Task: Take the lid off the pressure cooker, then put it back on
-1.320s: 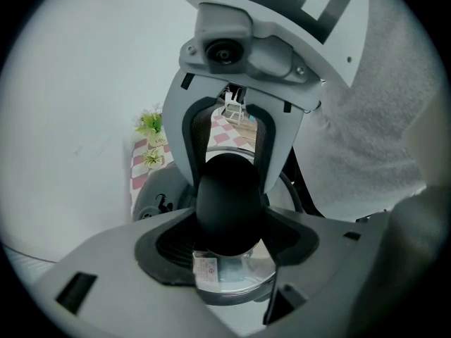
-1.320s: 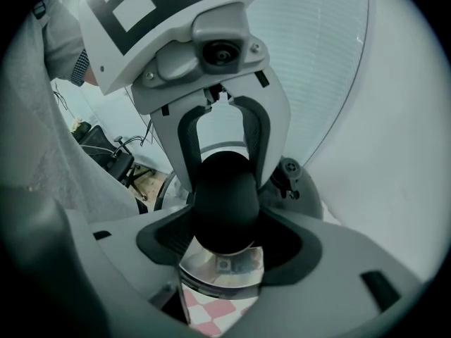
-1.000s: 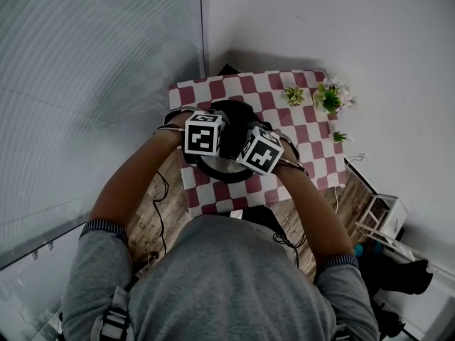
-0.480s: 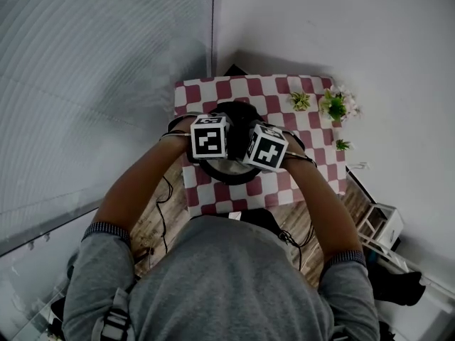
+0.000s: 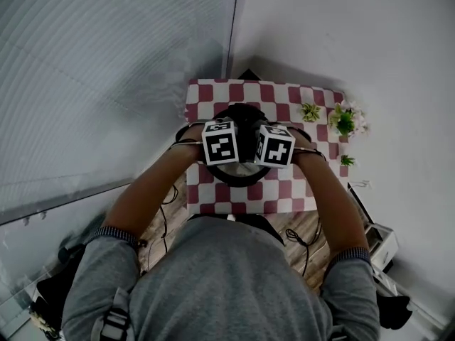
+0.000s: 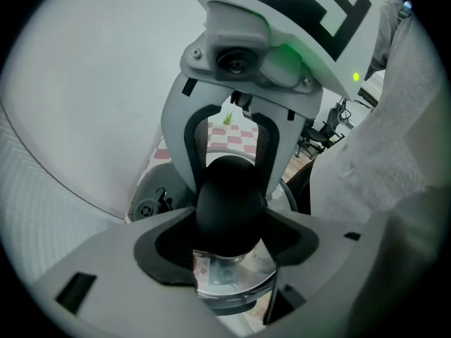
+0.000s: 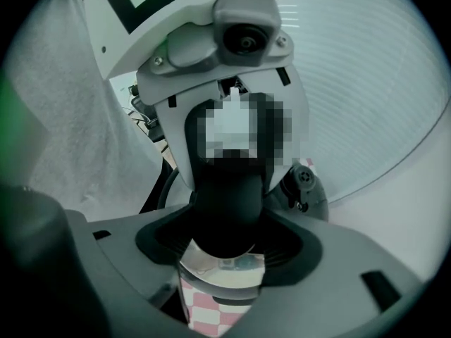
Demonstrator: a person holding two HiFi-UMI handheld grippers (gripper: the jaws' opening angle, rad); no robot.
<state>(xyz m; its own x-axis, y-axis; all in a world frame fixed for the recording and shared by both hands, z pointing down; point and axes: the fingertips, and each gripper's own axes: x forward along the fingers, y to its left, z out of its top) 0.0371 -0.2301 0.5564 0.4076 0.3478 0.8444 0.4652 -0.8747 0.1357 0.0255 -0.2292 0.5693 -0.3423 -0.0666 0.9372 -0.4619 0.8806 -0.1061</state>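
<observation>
You are working at the pressure cooker [image 5: 240, 179], which is standing on the checked tablecloth [image 5: 213, 94], well apart from the small plants [image 5: 346, 119] at its right edge. The left gripper [image 6: 229, 236] is pinching the black lid handle [image 6: 227, 189] from one end, pads pressing on its sides. The right gripper [image 7: 227, 239] is doing the same from the opposite end, so the two tools are facing each other across it. The polished lid [image 6: 236, 279] is showing just beneath the handle in both gripper views. In my judgement it is going to handle as a rigid, fairly heavy steel part with a slick surface. The rounded handle is the proper place to hold, and it may try to roll in the pads unless you are lifting level. In the head view the marker cubes [image 5: 220, 142] and your hands are covering most of the cooker. No view is showing the joint between lid and pot, so I cannot tell whether the lid is locked, seated or already free. A mosaic patch is masking part of the right gripper view.
</observation>
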